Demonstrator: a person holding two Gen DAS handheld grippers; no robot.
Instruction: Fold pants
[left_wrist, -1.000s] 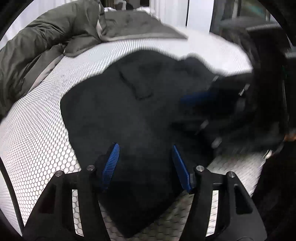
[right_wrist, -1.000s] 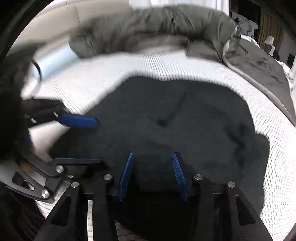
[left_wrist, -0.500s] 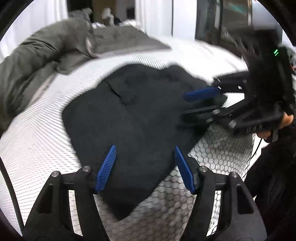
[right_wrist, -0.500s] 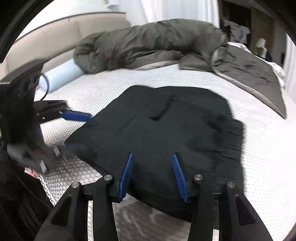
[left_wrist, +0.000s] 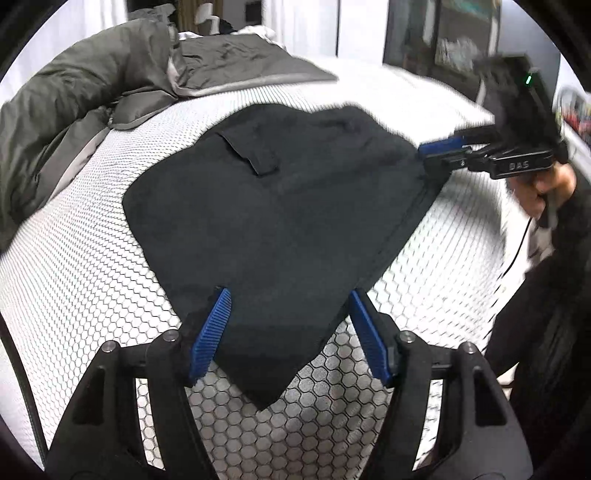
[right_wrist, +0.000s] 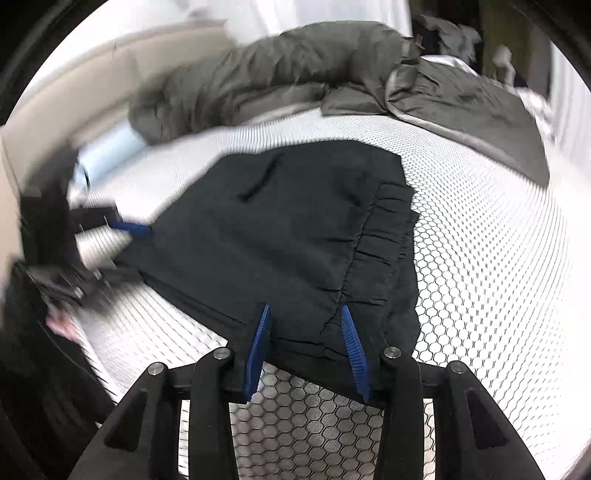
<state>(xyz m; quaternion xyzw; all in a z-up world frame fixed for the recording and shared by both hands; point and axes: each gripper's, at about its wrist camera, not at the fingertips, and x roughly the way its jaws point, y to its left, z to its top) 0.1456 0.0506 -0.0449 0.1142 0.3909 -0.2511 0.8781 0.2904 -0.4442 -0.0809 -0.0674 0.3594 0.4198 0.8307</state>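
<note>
Pants, black and folded into a compact flat bundle, lie on the white honeycomb-patterned mattress of the bed. A pocket flap faces up on the top layer, and in my right wrist view the gathered waistband runs along the bundle's right edge.

My left claw sits low over the near corner of the pants, its blue pads spread wide apart with cloth lying between them but not pinched. My right claw is likewise spread, its pads on either side of the waistband end, with nothing clamped. In the left wrist view my right claw shows at the far right corner of the bundle, just at the fabric's edge; whether it touches the cloth there I cannot tell. In the right wrist view my left claw appears blurred at the bundle's left edge.

Beyond the pants, a rumpled olive-grey duvet is heaped along the far side of the mattress.
</note>
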